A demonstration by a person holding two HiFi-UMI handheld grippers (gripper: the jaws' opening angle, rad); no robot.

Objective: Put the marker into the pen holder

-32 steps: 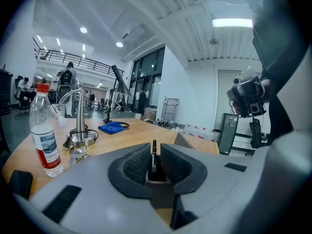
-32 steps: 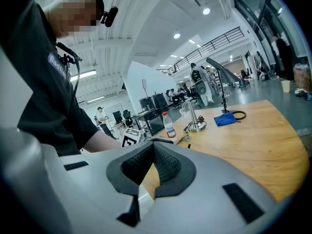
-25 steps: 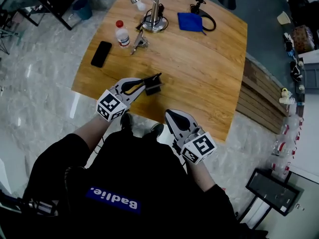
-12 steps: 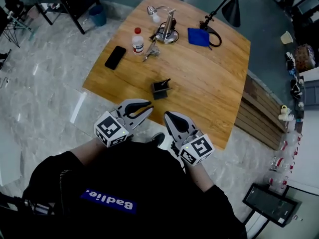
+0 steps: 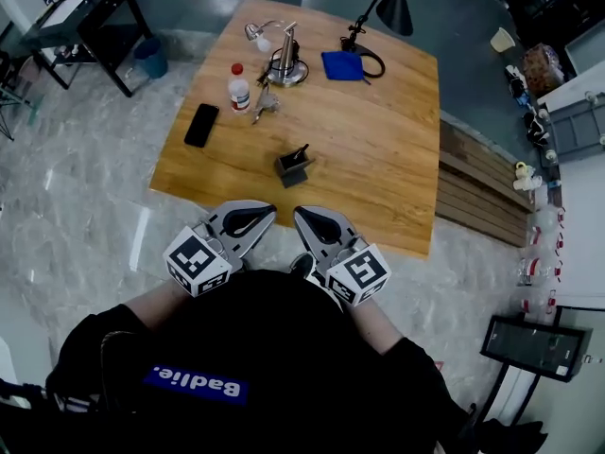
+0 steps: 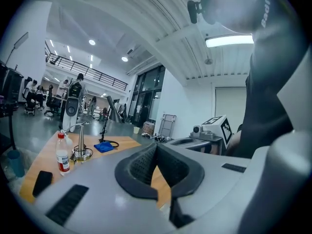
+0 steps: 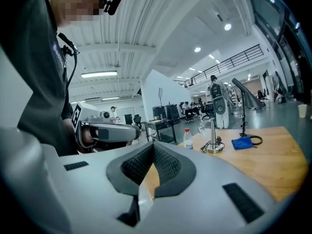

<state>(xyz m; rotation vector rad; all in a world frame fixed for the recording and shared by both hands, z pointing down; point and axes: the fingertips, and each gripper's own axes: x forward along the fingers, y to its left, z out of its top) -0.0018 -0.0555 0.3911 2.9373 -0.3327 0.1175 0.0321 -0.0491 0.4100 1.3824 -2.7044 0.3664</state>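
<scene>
In the head view the small black pen holder stands on the wooden table, near its front edge. A black marker sticks up out of it, leaning right. My left gripper and right gripper are side by side close to my body, just off the table's near edge and well short of the holder. Both are shut with nothing between the jaws. The left gripper view shows its pads closed together, and the right gripper view shows its pads closed too.
At the table's far left are a black phone, a small bottle, keys and a metal stand. A blue cloth and a black lamp are at the back. Stacked planks lie to the right.
The left gripper held the marker at the holder a second ago, let it go there, and has drawn back toward my body. The right gripper shifted a little left beside it.
</scene>
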